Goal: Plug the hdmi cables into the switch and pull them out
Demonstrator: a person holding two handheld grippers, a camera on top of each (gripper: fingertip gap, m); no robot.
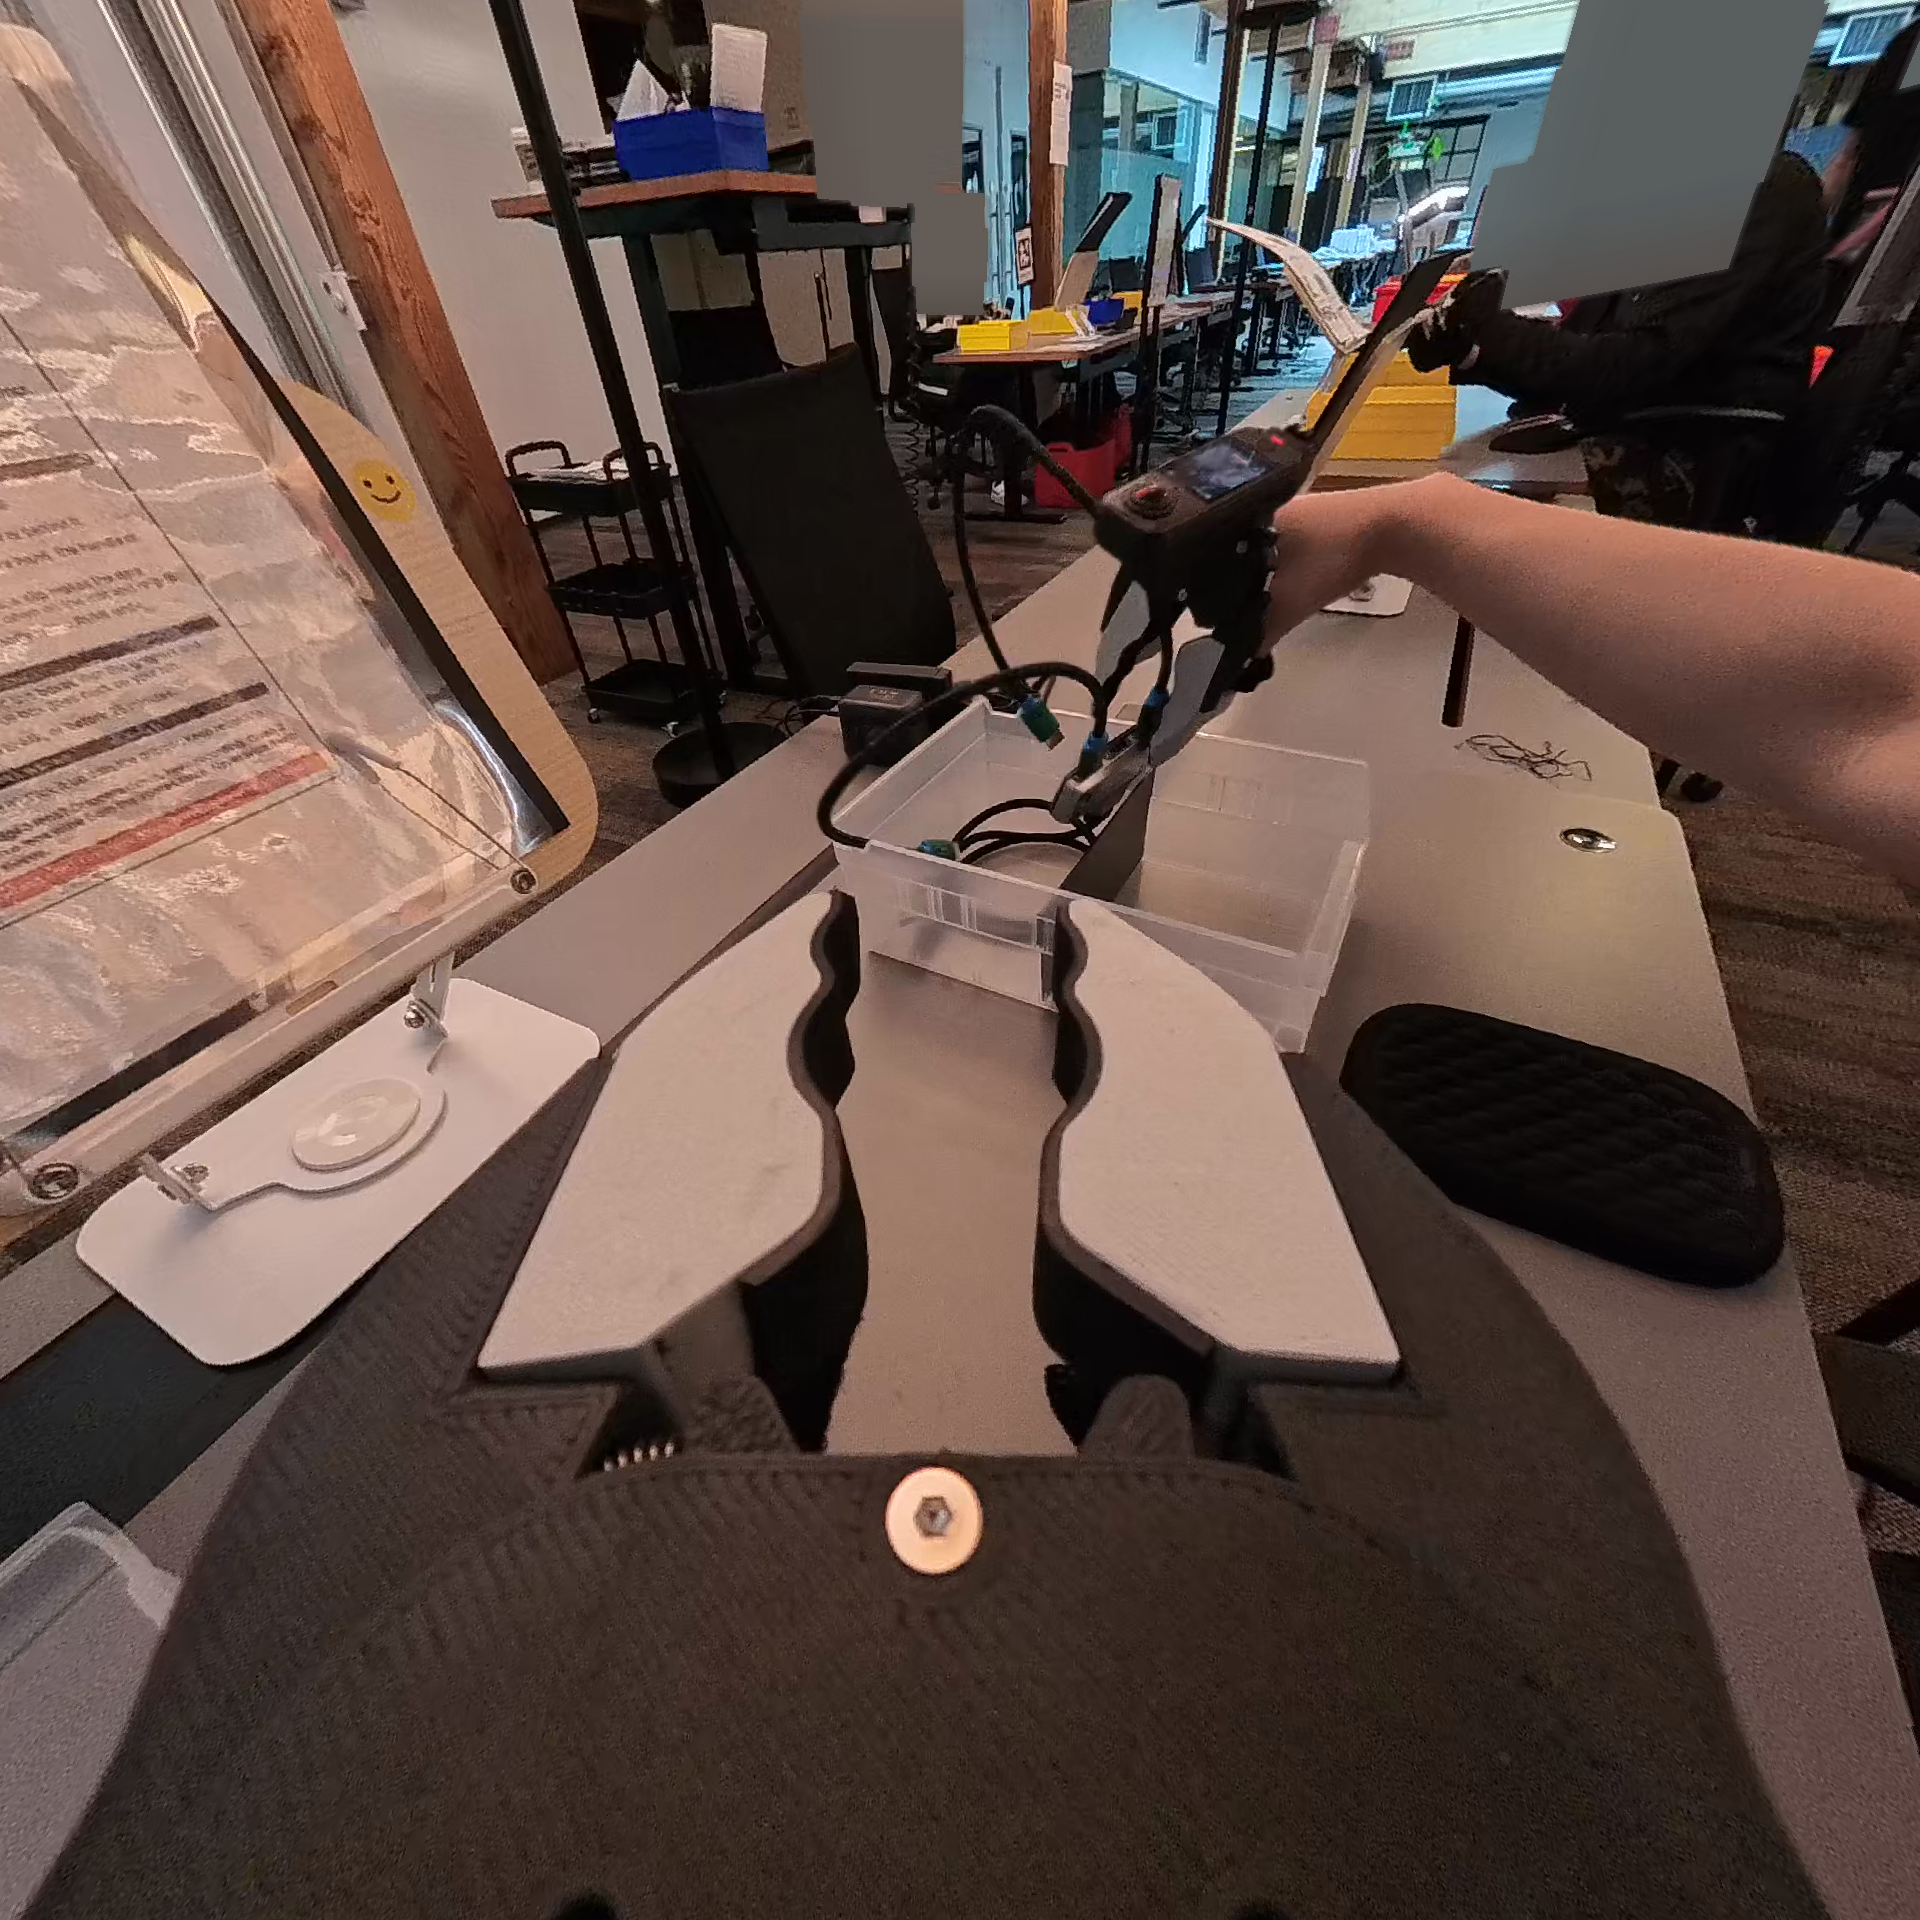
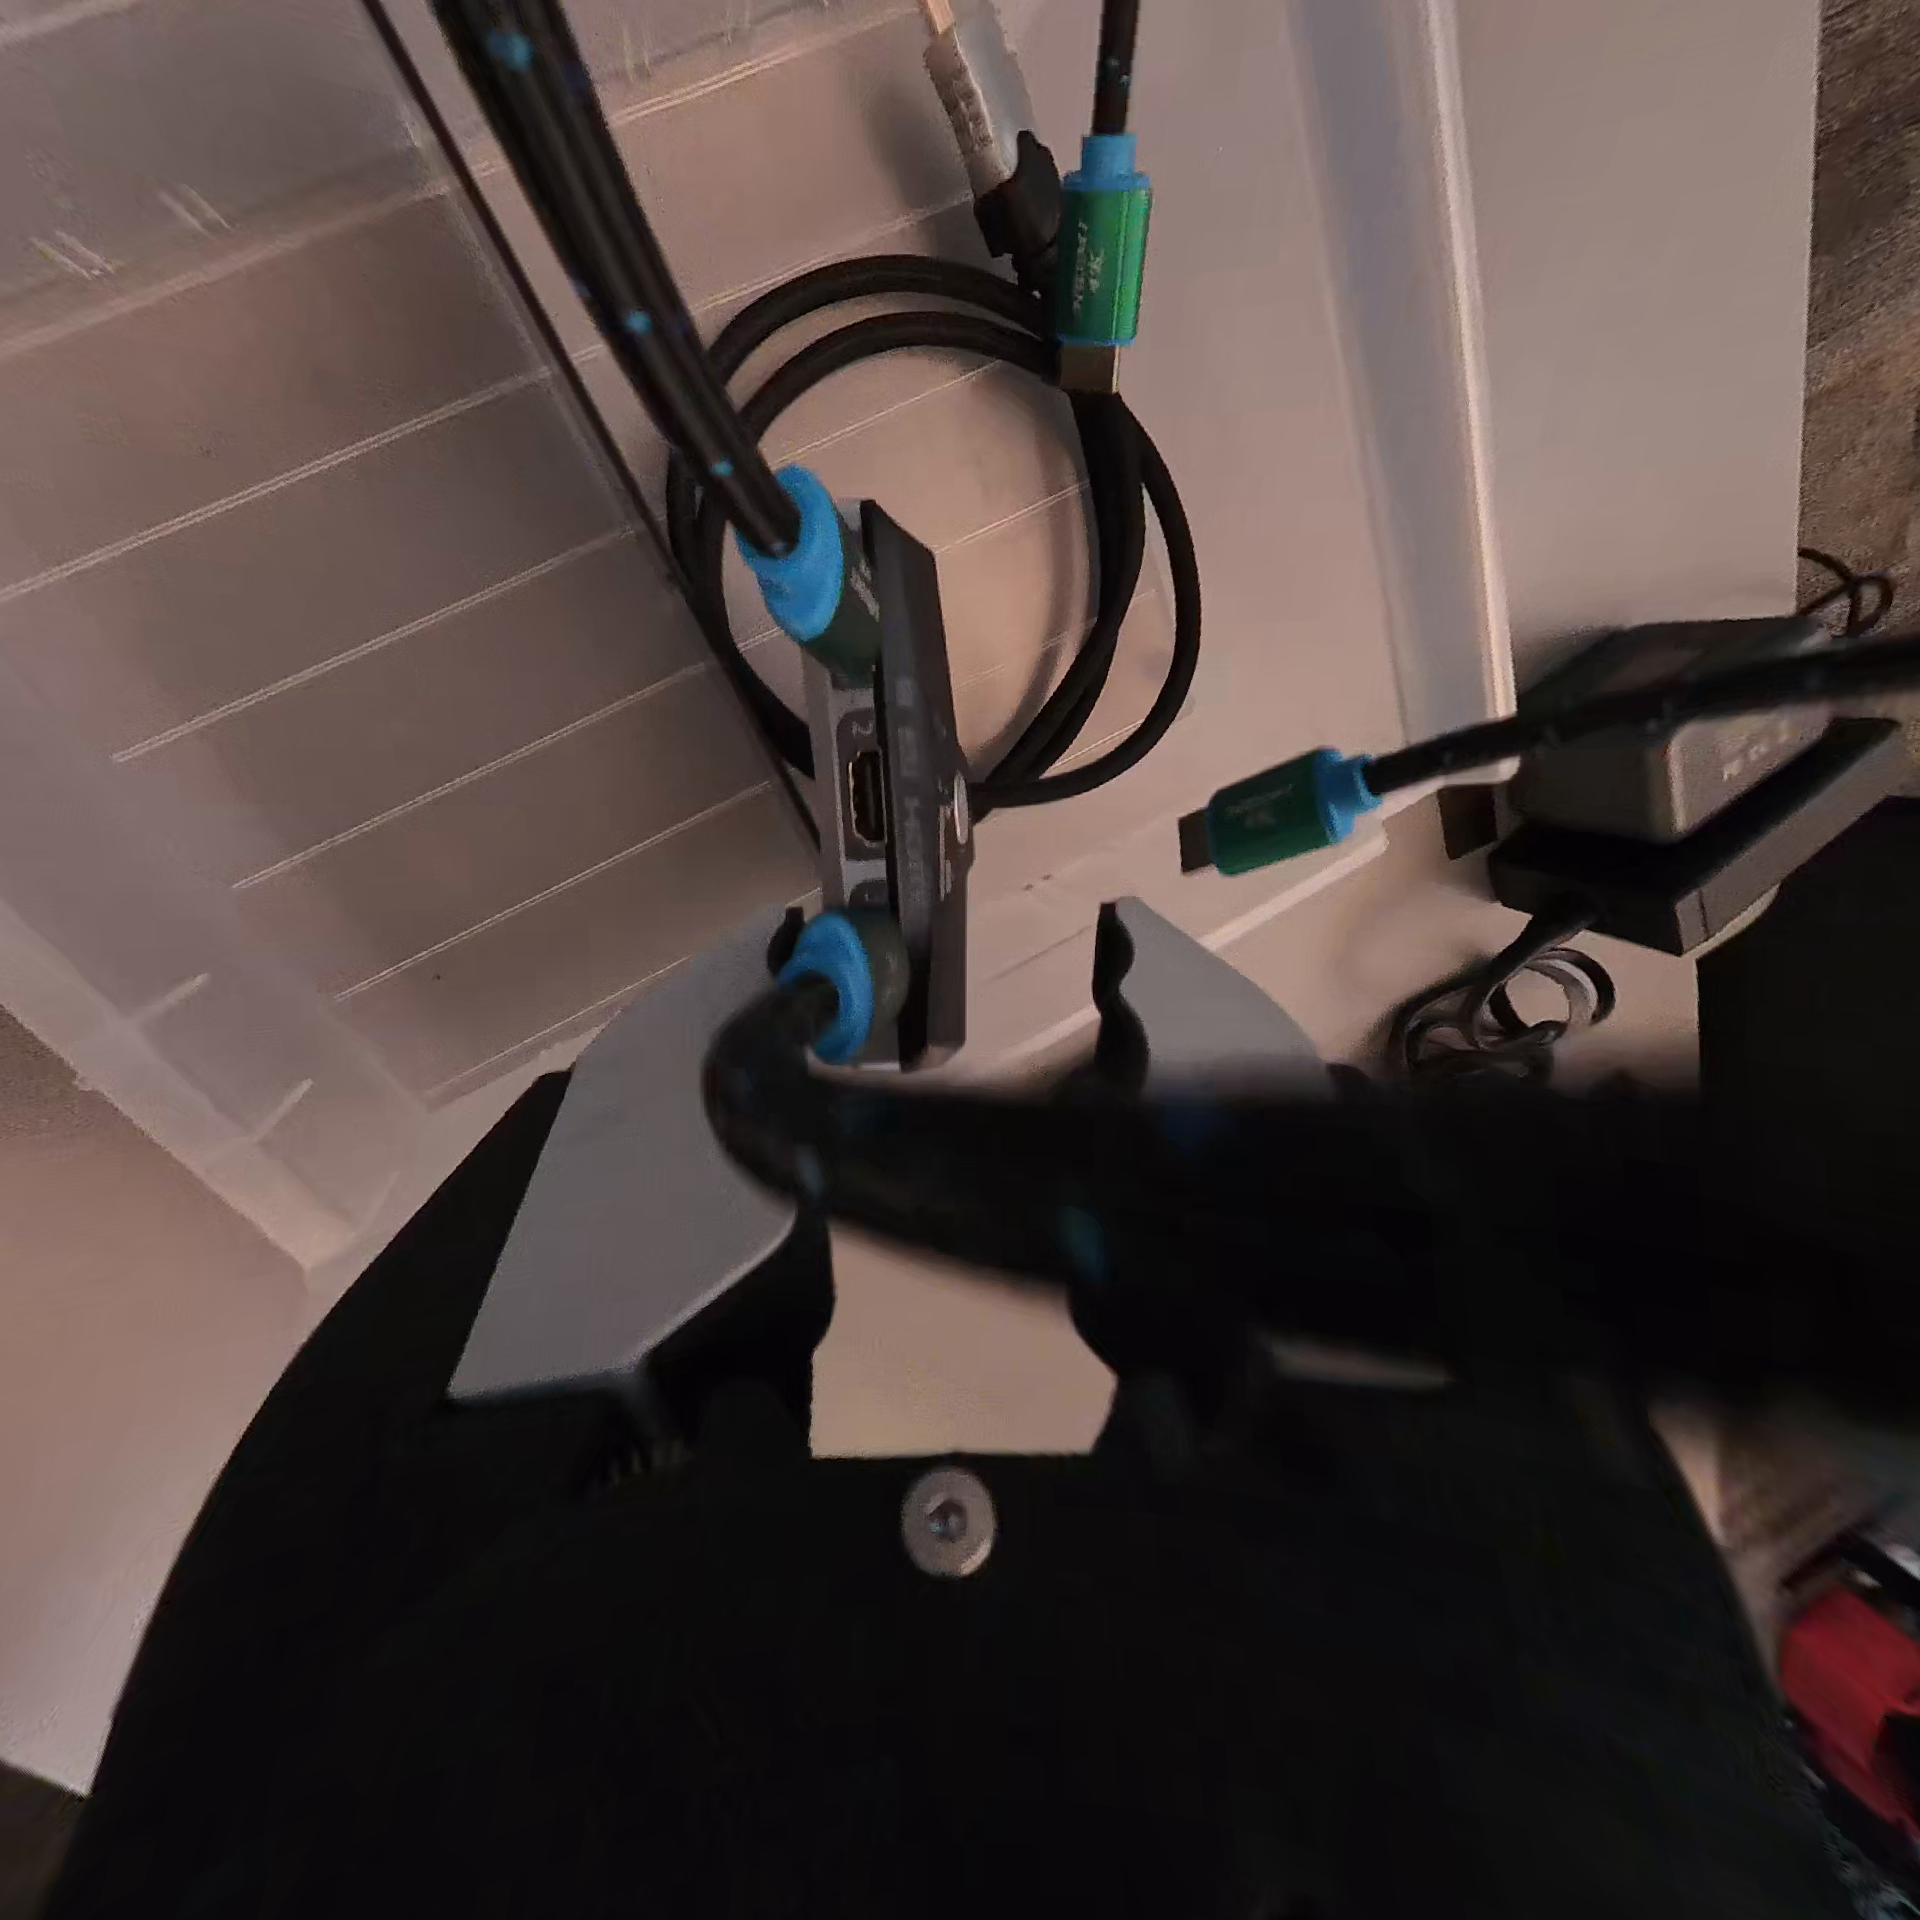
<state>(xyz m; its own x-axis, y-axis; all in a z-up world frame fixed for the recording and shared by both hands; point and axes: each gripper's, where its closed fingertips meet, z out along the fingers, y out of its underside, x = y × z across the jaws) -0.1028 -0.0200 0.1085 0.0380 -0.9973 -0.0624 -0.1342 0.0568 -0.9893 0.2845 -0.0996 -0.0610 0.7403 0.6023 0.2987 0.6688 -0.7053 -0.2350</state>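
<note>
In the right wrist view a grey HDMI switch point(image 2: 904, 790) hangs over a clear plastic bin point(image 2: 416, 623). Blue-collared plugs sit in its far port point(image 2: 800, 561) and near port point(image 2: 836, 987); the middle port is empty. My right gripper point(image 2: 945, 925) has its jaws apart around the switch's near end, with a gap on the right side. A loose green plug point(image 2: 1283, 816) hangs to the right; another point(image 2: 1101, 249) lies in the bin on a cable coil. My left gripper point(image 1: 951, 935) is open and empty before the bin point(image 1: 1195, 914), below the right gripper point(image 1: 1143, 727) and switch point(image 1: 1096, 784).
A framed sign on a white stand point(image 1: 260, 623) is at the left. A black padded rest point(image 1: 1558, 1132) lies at the right. A black adapter point(image 1: 894, 707) sits behind the bin. A person's bare arm point(image 1: 1558, 592) reaches over the grey table point(image 1: 1507, 883).
</note>
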